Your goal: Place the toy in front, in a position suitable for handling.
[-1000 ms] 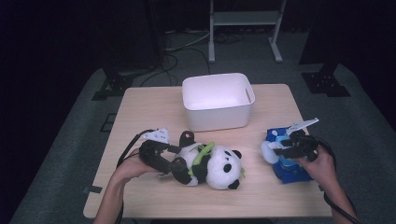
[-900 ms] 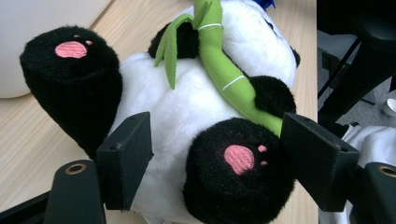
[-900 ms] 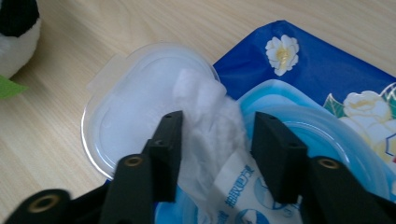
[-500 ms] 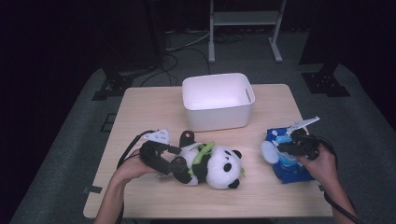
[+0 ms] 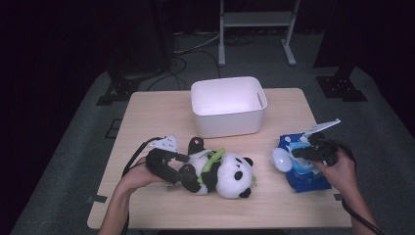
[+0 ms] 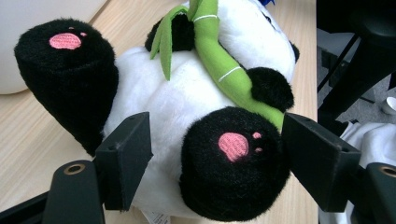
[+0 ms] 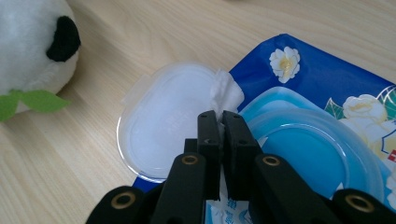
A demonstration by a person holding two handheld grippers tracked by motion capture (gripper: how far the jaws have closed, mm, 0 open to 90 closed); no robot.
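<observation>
A plush panda (image 5: 220, 171) with a green bamboo stalk lies on its back at the table's front middle. My left gripper (image 5: 188, 169) is closed on its lower body and black foot (image 6: 233, 158), one jaw pressing on each side. At the right lies a blue wet-wipes pack (image 5: 306, 178) with its clear lid (image 7: 163, 126) flipped open. My right gripper (image 7: 223, 121) has just closed and is shut on the white wipe (image 7: 226, 93) that sticks out of the pack's opening.
A white plastic bin (image 5: 229, 105) stands behind the panda at the table's middle back. The panda's head (image 7: 32, 42) lies just left of the wipes pack. Dark stands and a white frame stand on the floor beyond the table.
The right gripper's jaws have closed over the wipes pack's opening, and the hand has shifted slightly. The left gripper and the panda have stayed put.
</observation>
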